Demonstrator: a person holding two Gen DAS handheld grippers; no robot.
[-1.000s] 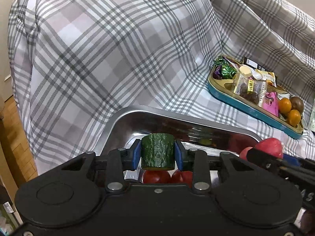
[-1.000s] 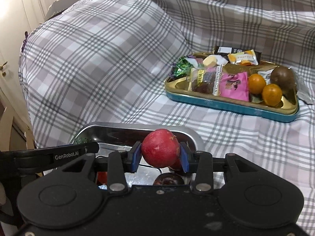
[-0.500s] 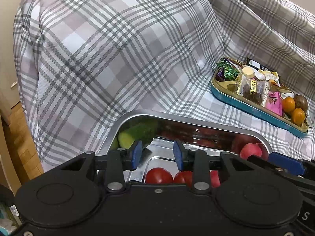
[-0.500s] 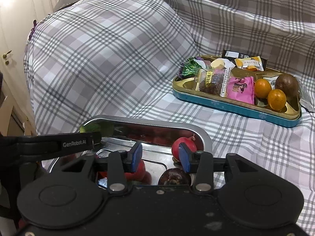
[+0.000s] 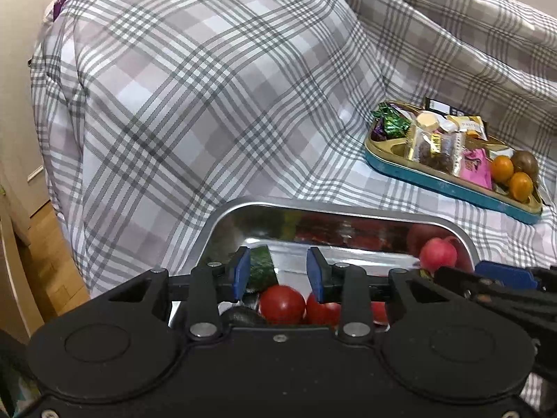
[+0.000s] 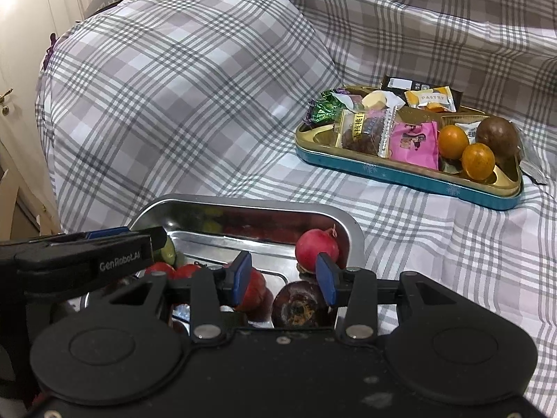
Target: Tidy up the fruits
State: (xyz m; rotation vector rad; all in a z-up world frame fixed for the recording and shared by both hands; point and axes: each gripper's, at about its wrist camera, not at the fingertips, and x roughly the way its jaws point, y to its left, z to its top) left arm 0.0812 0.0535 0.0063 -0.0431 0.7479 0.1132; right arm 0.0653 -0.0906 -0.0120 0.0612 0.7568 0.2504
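The left tongs (image 5: 278, 273) are spread wide and hold nothing. The cucumber piece (image 5: 261, 269) lies at 9 o'clock in the metal tray (image 5: 463, 235), near the tomatoes (image 5: 282, 303). The right tongs (image 6: 283, 278) gape empty too. The red radish (image 6: 316, 248) sits at 2 o'clock, so the fruit stays together.

Soft, even indoor light fills both views, bright enough for clear colour, with no hard shadows on the plaid cloth (image 6: 195, 80). The steel tray (image 5: 222, 219) mirrors the fruit in dull smeared reflections along its far wall, with a pale glare on its floor. Fisheye bending curves the edges and darkens the corners. The far snack tin (image 6: 410, 177) stays fairly sharp; the near black gripper bodies look slightly soft
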